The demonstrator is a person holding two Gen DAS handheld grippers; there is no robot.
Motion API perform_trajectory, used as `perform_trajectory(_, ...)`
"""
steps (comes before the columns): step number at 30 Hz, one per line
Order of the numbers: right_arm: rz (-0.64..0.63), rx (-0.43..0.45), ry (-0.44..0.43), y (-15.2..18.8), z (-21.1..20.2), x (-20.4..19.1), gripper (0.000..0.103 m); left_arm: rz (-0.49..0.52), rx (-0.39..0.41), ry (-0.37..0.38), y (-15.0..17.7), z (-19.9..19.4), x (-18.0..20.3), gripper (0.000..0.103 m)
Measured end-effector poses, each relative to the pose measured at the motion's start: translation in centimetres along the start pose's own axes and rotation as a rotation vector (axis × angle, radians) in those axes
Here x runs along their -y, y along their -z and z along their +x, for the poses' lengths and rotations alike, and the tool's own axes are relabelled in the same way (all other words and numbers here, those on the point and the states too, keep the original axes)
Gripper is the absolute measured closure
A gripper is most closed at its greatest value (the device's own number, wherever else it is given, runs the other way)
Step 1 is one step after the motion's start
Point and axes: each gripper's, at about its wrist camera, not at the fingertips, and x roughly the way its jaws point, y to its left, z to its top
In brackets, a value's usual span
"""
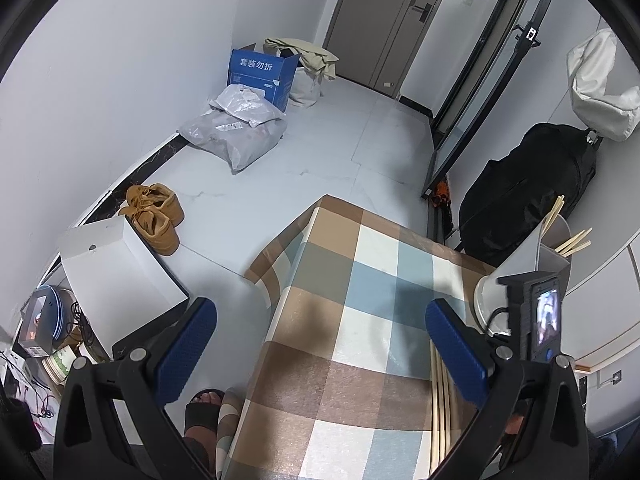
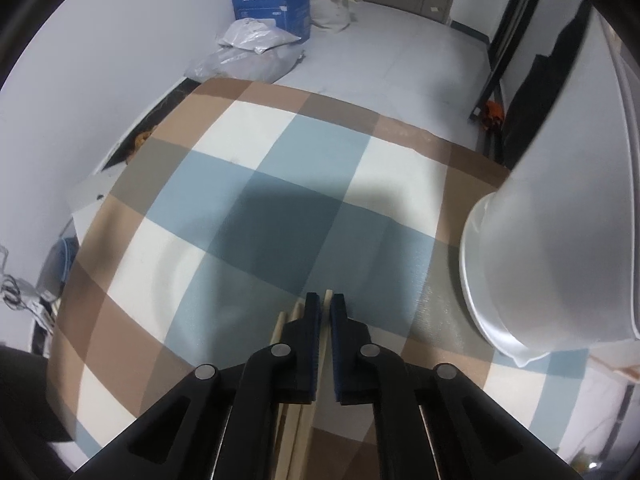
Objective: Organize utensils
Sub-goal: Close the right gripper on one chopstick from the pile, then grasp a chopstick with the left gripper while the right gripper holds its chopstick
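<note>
Lying side by side, pale wooden chopsticks (image 2: 289, 320), slim and straight.

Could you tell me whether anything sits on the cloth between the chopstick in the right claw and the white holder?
Nothing visible does. The right claw is shut on a chopstick, and only bare checked tablecloth lies between it and the white utensil holder to its right.

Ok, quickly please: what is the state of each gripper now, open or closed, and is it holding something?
Left gripper: open, holding nothing, above the table edge.
Right gripper: closed on one chopstick lying on the checked cloth.
</note>
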Motion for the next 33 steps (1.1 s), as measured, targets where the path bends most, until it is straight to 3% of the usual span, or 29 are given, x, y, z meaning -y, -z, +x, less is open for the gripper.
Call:
perform_trajectory(6,0.119,0.16,-0.067,1.2,-4.6,2.3,0.1,0.043,-0.066,-0.001,1.0,1.3,1.2,0.002)
perform_trajectory(15,0.312,0.4,-0.199,4.7,-11.8,6.7,0.1,0.231,-0.236,0.017,4.6,4.3,6.5,0.002)
perform_trajectory(19,0.411,0.45,-0.245,6.4,-13.3,9.8,0.1,0.307,-0.314,-0.004,6.2,6.0,8.5,0.002)
perform_trajectory(26,0.495,0.478,-0.266,9.4,-14.2,13.3,0.1,0.337,-0.435,-0.072,8.1,8.5,9.1,0.002)
perform_trajectory(33,0.505,0.531,-0.262,11.2,-15.5,14.4,0.1,0.305,-0.447,-0.125,7.5,8.6,8.5,0.002)
